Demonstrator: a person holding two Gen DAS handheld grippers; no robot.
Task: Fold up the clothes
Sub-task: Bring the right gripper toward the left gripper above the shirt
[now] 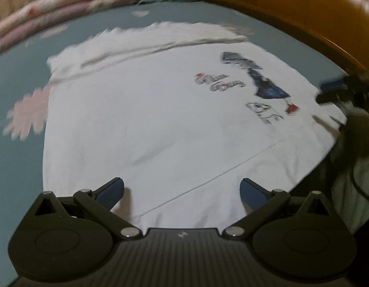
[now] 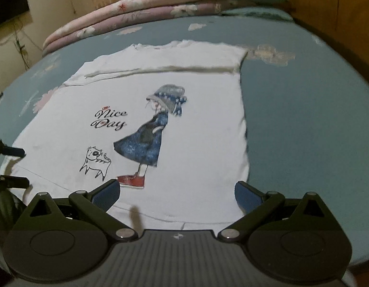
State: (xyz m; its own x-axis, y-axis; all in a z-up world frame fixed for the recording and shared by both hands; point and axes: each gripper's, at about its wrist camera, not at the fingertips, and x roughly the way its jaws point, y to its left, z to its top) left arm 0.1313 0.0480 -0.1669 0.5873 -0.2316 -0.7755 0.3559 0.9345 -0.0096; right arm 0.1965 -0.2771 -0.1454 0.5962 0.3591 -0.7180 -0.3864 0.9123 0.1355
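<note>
Since the white T-shirt point(image 2: 179, 110) lies flat, print up, on the blue bedsheet point(image 2: 304, 119), it looks light, limp and prone to bunching; both the left gripper point(image 1: 182, 191) and right gripper point(image 2: 177, 191) hover spread wide, empty, above its near hem; pinch 2 hem corners.

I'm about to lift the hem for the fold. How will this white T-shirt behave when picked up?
The white T-shirt lies thin and flat on the bedsheet, so it is probably light and floppy, sagging between pinch points. Its far edge already lies folded over, suggesting it creases easily.
</note>
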